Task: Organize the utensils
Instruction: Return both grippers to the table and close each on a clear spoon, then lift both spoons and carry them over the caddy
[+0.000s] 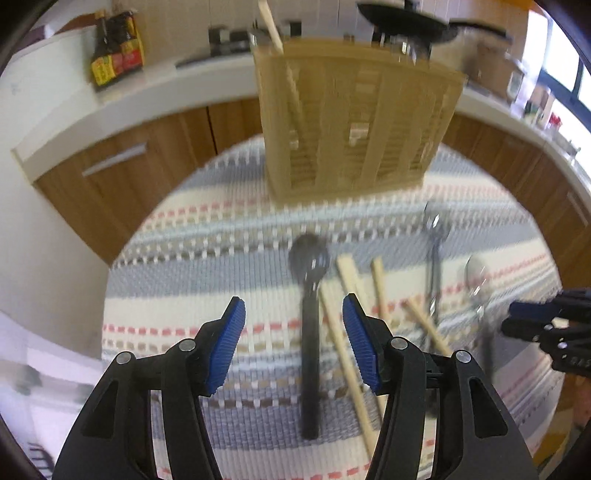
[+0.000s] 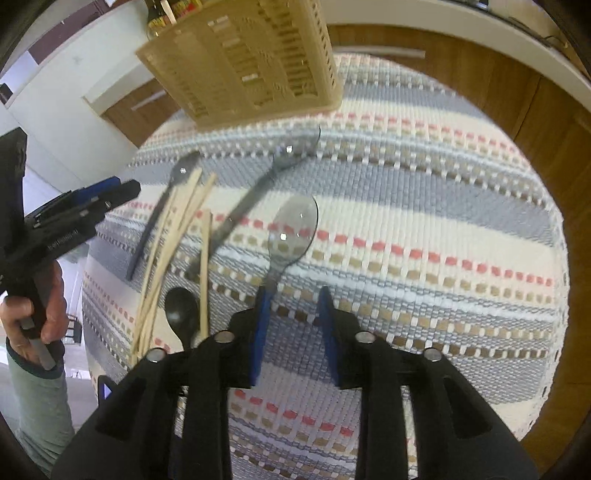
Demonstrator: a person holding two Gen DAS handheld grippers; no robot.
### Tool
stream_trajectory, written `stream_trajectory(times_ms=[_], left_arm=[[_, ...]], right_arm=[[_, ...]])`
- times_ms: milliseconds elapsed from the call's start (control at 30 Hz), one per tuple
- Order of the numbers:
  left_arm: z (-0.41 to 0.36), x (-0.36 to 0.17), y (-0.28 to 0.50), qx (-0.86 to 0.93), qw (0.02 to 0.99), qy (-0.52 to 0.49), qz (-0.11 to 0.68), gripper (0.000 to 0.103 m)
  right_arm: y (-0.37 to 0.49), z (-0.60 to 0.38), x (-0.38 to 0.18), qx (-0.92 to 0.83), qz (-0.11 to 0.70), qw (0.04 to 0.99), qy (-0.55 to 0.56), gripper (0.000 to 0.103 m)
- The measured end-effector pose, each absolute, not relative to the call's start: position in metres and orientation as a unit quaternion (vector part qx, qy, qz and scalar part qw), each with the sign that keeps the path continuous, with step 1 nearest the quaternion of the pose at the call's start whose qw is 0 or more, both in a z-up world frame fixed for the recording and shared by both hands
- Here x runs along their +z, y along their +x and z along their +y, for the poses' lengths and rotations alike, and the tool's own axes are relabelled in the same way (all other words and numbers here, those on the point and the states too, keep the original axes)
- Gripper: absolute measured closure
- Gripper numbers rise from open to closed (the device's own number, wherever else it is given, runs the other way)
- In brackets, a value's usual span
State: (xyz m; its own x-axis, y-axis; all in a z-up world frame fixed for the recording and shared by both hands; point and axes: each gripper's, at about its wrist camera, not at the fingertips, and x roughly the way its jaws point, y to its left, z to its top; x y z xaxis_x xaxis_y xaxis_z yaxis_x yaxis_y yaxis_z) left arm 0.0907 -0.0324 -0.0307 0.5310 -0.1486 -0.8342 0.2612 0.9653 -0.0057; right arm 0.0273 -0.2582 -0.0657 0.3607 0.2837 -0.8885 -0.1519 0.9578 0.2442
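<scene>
The left gripper point(image 1: 293, 347) hung over the striped table mat point(image 1: 221, 236), its blue pads apart and nothing between them. Just right of its left pad, in the left wrist view, a black spoon point(image 1: 309, 295) lay flat on the mat, handle toward the camera. Wooden chopsticks point(image 1: 351, 291) lay loosely crossed beside it, some touching. Further right lay a smoky translucent fork point(image 1: 434, 258) and a clear plastic spoon point(image 1: 476, 273), near the mat's right side. A beige slatted utensil basket point(image 1: 358, 122) stood at the mat's far edge with one chopstick point(image 1: 271, 26) upright in its left compartment. The right gripper point(image 2: 291, 325) had its fingers apart, empty, with the clear spoon's handle just by the left pad; contact could not be determined. A hand point(image 2: 37, 314) in a grey-green sleeve point(image 2: 40, 402) held the left tool.
</scene>
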Motion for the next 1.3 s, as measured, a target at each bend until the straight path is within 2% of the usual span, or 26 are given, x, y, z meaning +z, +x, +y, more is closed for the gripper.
stream_trajectory(times_ms=[67, 267, 333, 500, 633, 700, 767, 833, 967, 1033, 1133, 1167, 1200, 1233, 1300], left_arm=[[-0.032, -0.037, 0.091, -0.126, 0.866, 0.056, 0.481, 0.050], [-0.038, -0.054, 0.098, -0.131, 0.839, 0.076, 0.523, 0.054], [-0.041, -0.058, 0.103, -0.141, 0.829, 0.082, 0.534, 0.056], [-0.045, -0.057, 0.112, -0.161, 0.816, 0.103, 0.546, 0.062], [-0.030, -0.054, 0.124, -0.188, 0.812, 0.078, 0.548, 0.063], [-0.022, -0.057, 0.133, -0.192, 0.808, 0.073, 0.552, 0.069], [-0.017, -0.056, 0.137, -0.204, 0.808, 0.074, 0.548, 0.073], [-0.012, -0.056, 0.140, -0.212, 0.808, 0.082, 0.544, 0.078], [-0.014, -0.055, 0.143, -0.222, 0.801, 0.100, 0.547, 0.076], [-0.024, -0.053, 0.147, -0.218, 0.797, 0.112, 0.551, 0.068], [-0.045, -0.055, 0.147, -0.204, 0.794, 0.153, 0.552, 0.065], [-0.049, -0.054, 0.147, -0.201, 0.794, 0.156, 0.553, 0.068], [-0.051, -0.054, 0.147, -0.200, 0.794, 0.153, 0.553, 0.084], [-0.053, -0.053, 0.147, -0.192, 0.798, 0.156, 0.550, 0.093], [-0.053, -0.052, 0.147, -0.185, 0.802, 0.146, 0.548, 0.093]], right_arm=[[0.026, -0.254, -0.068, 0.148, 0.554, 0.816, 0.066, 0.062], [0.029, -0.236, -0.073, 0.119, 0.562, 0.816, 0.059, 0.062], [0.029, -0.229, -0.073, 0.103, 0.560, 0.820, 0.051, 0.069], [0.032, -0.218, -0.073, 0.070, 0.562, 0.823, 0.034, 0.075], [0.041, -0.217, -0.075, 0.052, 0.571, 0.818, 0.036, 0.077], [0.043, -0.214, -0.075, 0.034, 0.577, 0.816, 0.036, 0.079], [0.044, -0.209, -0.075, 0.022, 0.577, 0.816, 0.022, 0.089], [0.045, -0.207, -0.075, 0.015, 0.581, 0.814, 0.015, 0.090], [0.053, -0.202, -0.075, 0.012, 0.601, 0.799, 0.005, 0.090], [0.059, -0.199, -0.076, 0.008, 0.611, 0.792, 0.004, 0.090], [0.068, -0.196, -0.076, 0.010, 0.624, 0.781, -0.004, 0.090], [0.070, -0.196, -0.076, 0.013, 0.627, 0.779, -0.003, 0.090], [0.078, -0.192, -0.078, 0.015, 0.627, 0.779, -0.005, 0.090], [0.078, -0.192, -0.078, 0.018, 0.625, 0.781, -0.007, 0.093], [0.076, -0.195, -0.077, 0.028, 0.616, 0.788, -0.001, 0.095]])
